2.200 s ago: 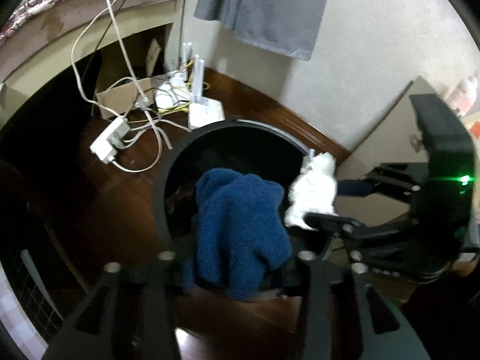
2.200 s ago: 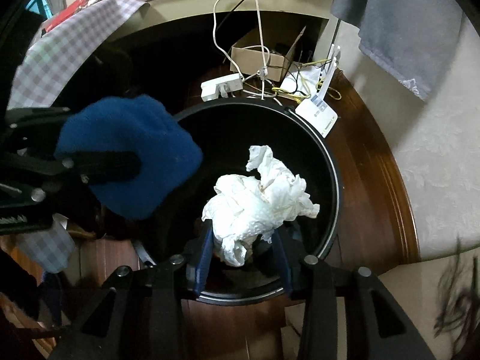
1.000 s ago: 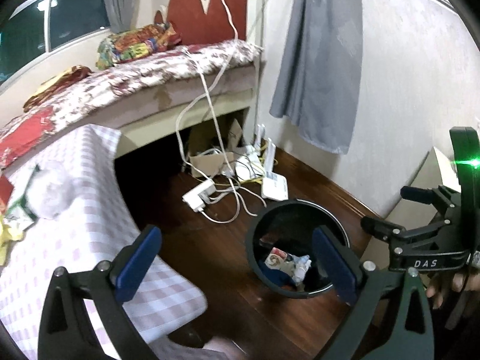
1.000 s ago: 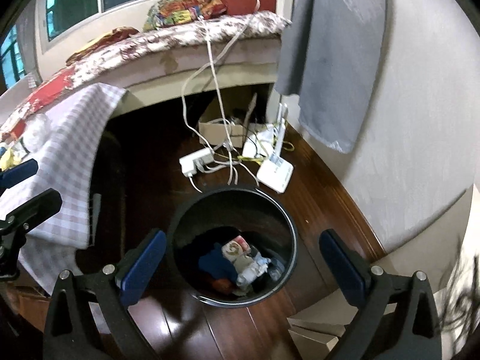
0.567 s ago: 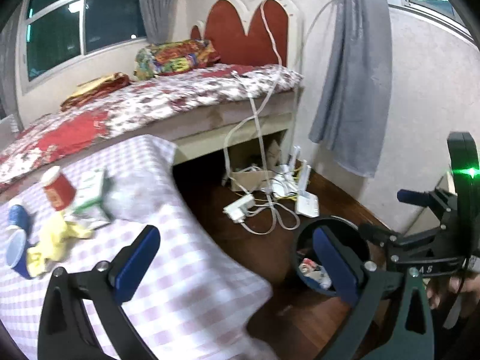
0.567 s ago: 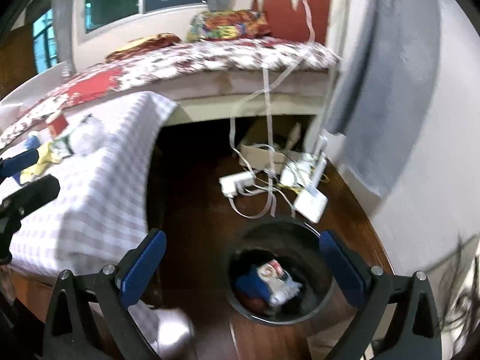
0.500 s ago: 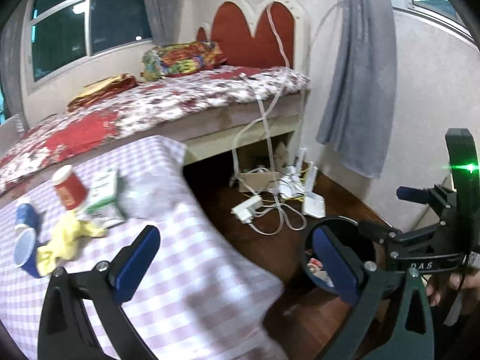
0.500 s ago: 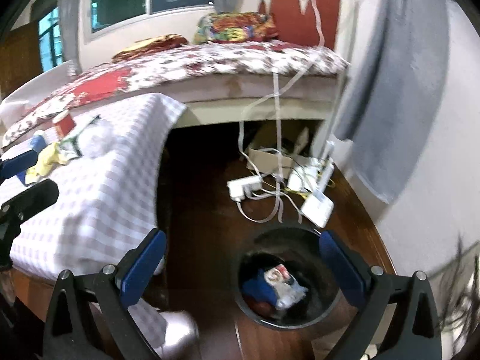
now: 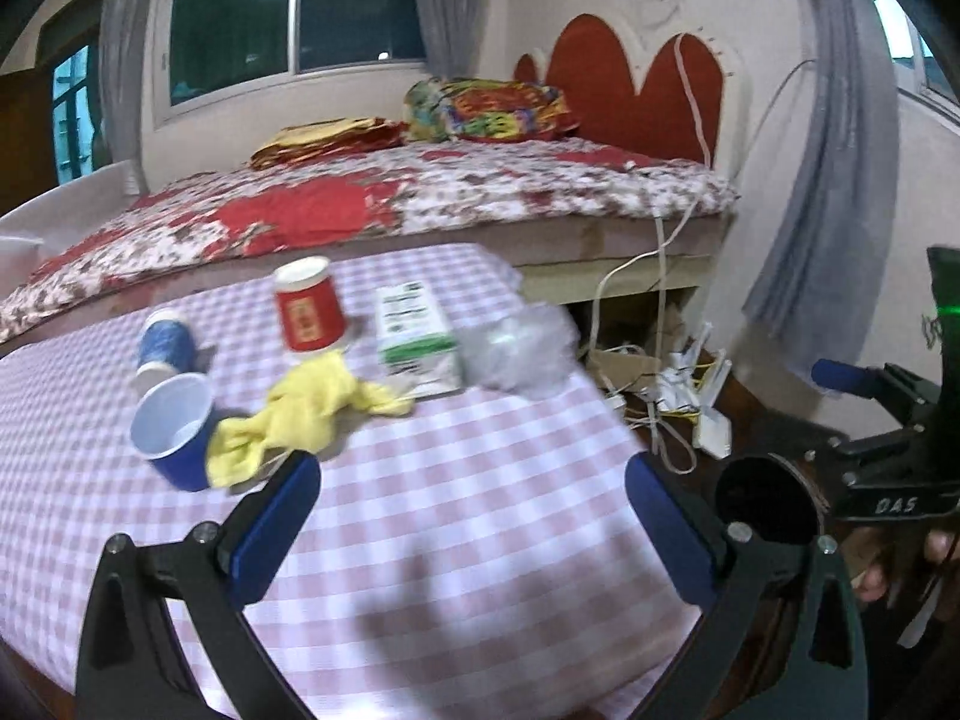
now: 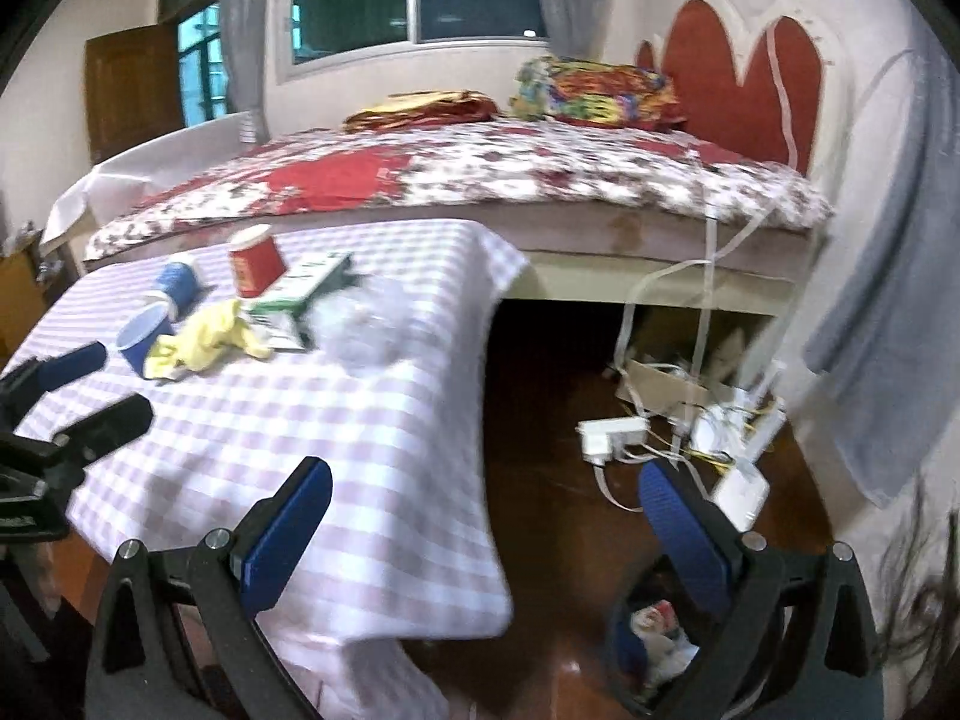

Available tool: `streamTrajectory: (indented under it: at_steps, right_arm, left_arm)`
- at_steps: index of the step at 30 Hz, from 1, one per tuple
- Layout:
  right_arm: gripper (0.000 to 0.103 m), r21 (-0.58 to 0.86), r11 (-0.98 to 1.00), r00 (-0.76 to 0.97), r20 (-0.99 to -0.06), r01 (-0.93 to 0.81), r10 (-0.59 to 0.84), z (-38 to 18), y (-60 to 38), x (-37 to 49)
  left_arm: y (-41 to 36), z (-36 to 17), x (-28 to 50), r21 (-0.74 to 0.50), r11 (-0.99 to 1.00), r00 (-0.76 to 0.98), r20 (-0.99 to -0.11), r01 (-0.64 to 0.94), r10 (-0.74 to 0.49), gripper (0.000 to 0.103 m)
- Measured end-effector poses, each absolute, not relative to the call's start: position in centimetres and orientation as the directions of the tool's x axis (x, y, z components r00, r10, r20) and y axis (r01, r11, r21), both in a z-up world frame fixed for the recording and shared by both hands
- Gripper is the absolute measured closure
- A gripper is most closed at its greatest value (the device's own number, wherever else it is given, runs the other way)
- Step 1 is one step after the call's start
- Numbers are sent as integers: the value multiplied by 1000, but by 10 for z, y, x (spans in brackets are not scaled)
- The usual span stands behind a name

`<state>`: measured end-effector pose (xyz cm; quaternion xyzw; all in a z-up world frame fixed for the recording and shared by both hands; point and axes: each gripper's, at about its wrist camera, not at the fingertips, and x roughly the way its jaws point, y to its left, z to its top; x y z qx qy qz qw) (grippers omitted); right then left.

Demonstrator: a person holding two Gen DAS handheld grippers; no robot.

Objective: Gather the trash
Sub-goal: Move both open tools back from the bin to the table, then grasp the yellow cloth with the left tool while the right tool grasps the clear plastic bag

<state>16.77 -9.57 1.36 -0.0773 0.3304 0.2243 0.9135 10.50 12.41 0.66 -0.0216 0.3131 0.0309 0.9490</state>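
Observation:
On the pink checked table (image 9: pixel 456 516) lie a red paper cup (image 9: pixel 309 313), two blue cups (image 9: pixel 174 429), a crumpled yellow cloth (image 9: pixel 300 414), a green-and-white carton (image 9: pixel 417 339) and a clear plastic wad (image 9: pixel 519 348). My left gripper (image 9: pixel 471 516) hangs open and empty over the table's near half. The black trash bin (image 9: pixel 768 501) stands on the floor to the right. In the right wrist view the bin (image 10: pixel 660 654) shows blue and white trash inside. My right gripper (image 10: pixel 486 531) is open and empty above the table corner; the same trash (image 10: pixel 240 300) lies at far left.
A bed (image 10: pixel 480 180) with a floral cover and a red headboard (image 10: pixel 744 48) runs behind the table. White cables, a power strip (image 10: pixel 612 432) and a cardboard box (image 10: pixel 660 384) clutter the wooden floor under it. A grey cloth (image 9: pixel 822 192) hangs on the right wall.
Both grippers dropped the blue cloth and white tissue into the bin, opened, rose and swung left. The table with its trash has come into view.

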Motion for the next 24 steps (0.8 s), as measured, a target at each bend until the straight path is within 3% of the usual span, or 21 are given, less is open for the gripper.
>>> streamTrajectory:
  at_steps: [15,19,24]
  right_arm:
    - [1,-9,837,609,-690,-547,391,-2,-26,207]
    - [15,-12,822,583,-711,-569,393,-13,-7,228]
    - [15,-18,814,571,-722,-580,391,-23,9,253]
  left_arm:
    - [198,-22,129,-27,969,764,-621,-244,175,7]
    - [210,-25,147,-35,964,760,-623,-264,186,7]
    - [218,-33,169,-37,962,747,-638,-271,186,9]
